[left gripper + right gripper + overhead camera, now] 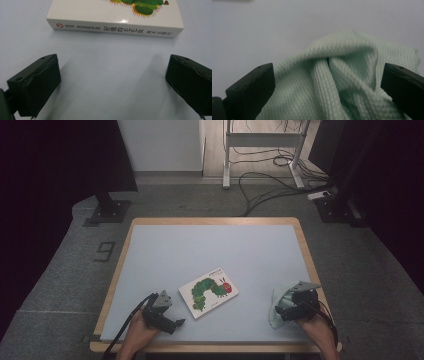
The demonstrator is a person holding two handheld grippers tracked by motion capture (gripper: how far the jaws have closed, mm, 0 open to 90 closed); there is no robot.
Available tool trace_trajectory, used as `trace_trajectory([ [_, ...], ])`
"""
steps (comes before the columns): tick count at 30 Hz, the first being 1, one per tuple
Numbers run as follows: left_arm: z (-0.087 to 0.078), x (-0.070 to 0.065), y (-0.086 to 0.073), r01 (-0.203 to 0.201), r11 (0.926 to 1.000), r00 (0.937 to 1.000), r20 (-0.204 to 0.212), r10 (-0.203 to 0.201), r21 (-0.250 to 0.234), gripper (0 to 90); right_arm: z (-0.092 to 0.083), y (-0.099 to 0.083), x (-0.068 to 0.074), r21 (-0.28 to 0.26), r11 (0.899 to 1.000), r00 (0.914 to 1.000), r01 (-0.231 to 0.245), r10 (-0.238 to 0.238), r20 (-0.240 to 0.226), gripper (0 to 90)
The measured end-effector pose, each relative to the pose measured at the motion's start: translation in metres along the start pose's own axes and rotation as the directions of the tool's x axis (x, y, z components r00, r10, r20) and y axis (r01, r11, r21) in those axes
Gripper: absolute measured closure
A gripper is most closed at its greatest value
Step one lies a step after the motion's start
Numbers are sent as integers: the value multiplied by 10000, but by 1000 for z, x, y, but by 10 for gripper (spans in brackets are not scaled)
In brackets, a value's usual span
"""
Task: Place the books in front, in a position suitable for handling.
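Here, near the table's point(150, 250) front-left corner, the left gripper point(174, 324) is resting with jaws spread wide, facing the spine of the caterpillar picture book point(208, 292), which is lying flat toward the front edge. By the front-right corner, the right gripper point(283, 312) is hovering, jaws wide, over a crumpled pale-green cloth point(276, 312).

Books: one book point(208, 292), white with a green caterpillar on the cover, near the middle of the table's near half.
Cloths: one pale green cloth point(278, 307), bunched at the near right.
Grippers: two, a left gripper point(175, 325) at the near left and a right gripper point(280, 312) at the near right.
Tables: one table point(210, 245).
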State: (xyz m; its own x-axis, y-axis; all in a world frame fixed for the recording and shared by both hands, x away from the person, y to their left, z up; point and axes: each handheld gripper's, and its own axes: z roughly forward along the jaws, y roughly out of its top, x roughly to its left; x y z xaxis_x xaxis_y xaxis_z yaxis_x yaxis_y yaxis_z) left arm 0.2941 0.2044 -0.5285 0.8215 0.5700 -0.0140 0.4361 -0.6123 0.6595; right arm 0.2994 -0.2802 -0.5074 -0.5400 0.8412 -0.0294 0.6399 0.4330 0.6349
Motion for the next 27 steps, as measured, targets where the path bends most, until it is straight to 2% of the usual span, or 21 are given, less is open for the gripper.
trace_trajectory([
  [4,-2,1,-2,8,10000,10000,4,-8,6,0,7,-11,-4,399,9990,9998,-179,176,96,0],
  [7,-3,3,-4,64,10000,10000,-17,-64,-18,0,10,-15,-9,232,9987,9989,-450,452,-90,33],
  [10,-3,3,-4,59,10000,10000,-21,-59,-12,0,9,-14,-11,-83,9986,9987,-518,517,-42,156],
  [14,-3,3,-4,65,10000,10000,-5,-65,-35,0,10,-11,-17,-355,9964,9970,-769,770,-8,379],
  [17,-3,3,-4,67,10000,10000,12,-67,-47,0,8,-9,-19,-360,9950,9955,-935,940,127,574],
  [19,-4,3,-4,59,10000,10000,8,-59,-45,1,8,-8,-20,-345,9946,9950,-977,984,194,674],
  [22,-4,3,-4,56,10000,10000,2,-56,-45,1,8,-8,-20,-349,9945,9949,-984,991,172,727],
  [25,-3,3,-4,45,10000,10000,-7,-45,-34,0,6,-7,-19,-414,9953,9955,-881,894,300,742],
  [27,-3,3,-4,33,10000,10000,-15,-33,-30,0,3,-5,-18,-636,9941,9957,-878,894,229,743],
])
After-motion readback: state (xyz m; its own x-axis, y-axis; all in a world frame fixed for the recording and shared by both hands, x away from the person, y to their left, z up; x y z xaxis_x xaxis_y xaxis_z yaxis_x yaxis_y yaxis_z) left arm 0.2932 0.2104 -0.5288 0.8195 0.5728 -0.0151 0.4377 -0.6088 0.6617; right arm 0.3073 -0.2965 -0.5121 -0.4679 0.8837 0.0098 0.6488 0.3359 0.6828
